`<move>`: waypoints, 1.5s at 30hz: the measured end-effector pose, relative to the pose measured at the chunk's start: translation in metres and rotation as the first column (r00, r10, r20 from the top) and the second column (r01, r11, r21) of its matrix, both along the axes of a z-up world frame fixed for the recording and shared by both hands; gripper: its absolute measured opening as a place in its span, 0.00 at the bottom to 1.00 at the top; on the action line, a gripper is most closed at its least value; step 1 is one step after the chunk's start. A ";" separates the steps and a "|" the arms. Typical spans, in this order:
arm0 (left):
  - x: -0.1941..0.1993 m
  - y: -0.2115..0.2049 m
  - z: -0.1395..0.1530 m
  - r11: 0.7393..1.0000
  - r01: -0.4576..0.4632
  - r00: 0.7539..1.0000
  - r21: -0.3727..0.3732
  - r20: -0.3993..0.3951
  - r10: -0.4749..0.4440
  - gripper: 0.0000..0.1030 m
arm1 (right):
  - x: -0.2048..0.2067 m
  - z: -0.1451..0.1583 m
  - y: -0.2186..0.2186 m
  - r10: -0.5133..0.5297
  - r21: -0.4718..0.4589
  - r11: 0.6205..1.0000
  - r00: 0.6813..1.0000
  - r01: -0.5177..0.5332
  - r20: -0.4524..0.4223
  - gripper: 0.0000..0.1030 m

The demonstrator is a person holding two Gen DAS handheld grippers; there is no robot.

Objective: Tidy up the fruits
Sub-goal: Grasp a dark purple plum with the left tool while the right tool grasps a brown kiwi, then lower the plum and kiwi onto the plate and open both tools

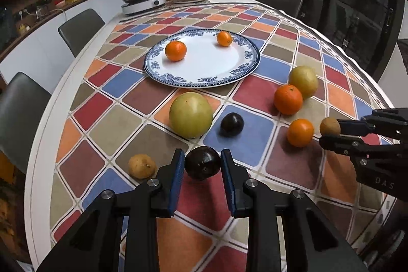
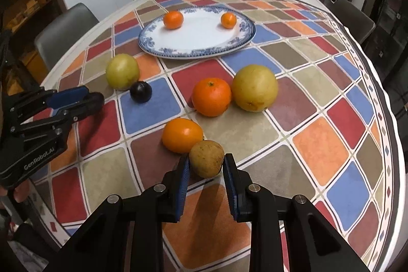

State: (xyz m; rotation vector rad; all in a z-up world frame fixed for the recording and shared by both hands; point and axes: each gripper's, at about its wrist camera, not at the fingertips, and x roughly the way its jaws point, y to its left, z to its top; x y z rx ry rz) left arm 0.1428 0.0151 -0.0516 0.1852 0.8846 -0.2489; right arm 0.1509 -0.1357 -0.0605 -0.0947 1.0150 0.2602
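2 fruits sit between your pads right now: the left gripper (image 1: 202, 162) straddles a dark purple round fruit (image 1: 202, 163), and the right gripper (image 2: 206, 165) straddles a small brown fruit (image 2: 206, 158). On both tools the pads stand at the fruit's sides, but you cannot tell whether they press or merely flank, nor whether either fruit has left the tablecloth (image 1: 242, 142).

Both fruits look small, light and round, so they will roll if nudged. Take each across its widest part, pads level with the middle, and squeeze gently; the dark skin looks smooth and may slip, and a hard pinch could bruise either one.

The brown fruit touches an orange persimmon-like fruit (image 2: 182, 135), near the cloth's front edge, so draw back without bumping it. The blue-rimmed plate (image 1: 204, 82), toward the table's far end, already carries 2 small oranges, a likely destination.
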 end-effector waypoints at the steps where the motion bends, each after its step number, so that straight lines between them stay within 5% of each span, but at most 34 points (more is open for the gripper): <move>1: -0.002 0.000 0.002 1.000 0.001 1.000 0.000 0.003 -0.001 0.28 | -0.001 0.003 0.000 0.004 0.005 1.000 1.000 -0.004 0.010 0.27; 12: 0.000 -0.005 0.033 1.000 0.012 0.997 0.005 0.070 -0.013 0.28 | 0.000 0.037 0.002 0.068 0.030 0.997 0.991 -0.072 0.116 0.27; 26: 0.044 -0.004 0.072 0.999 0.025 0.993 -0.024 0.119 -0.022 0.28 | 0.055 0.085 0.007 0.120 0.057 0.989 0.972 -0.135 0.204 0.27; 32: 0.073 -0.008 0.080 0.999 0.055 0.989 0.004 0.136 -0.055 0.28 | 0.094 0.095 0.015 0.145 0.075 0.984 0.974 -0.160 0.173 0.27; 45: 0.154 -0.009 0.056 0.998 0.057 0.998 -0.032 -0.021 -0.057 0.28 | 0.176 0.075 0.025 0.141 0.111 0.984 0.990 -0.142 0.017 0.27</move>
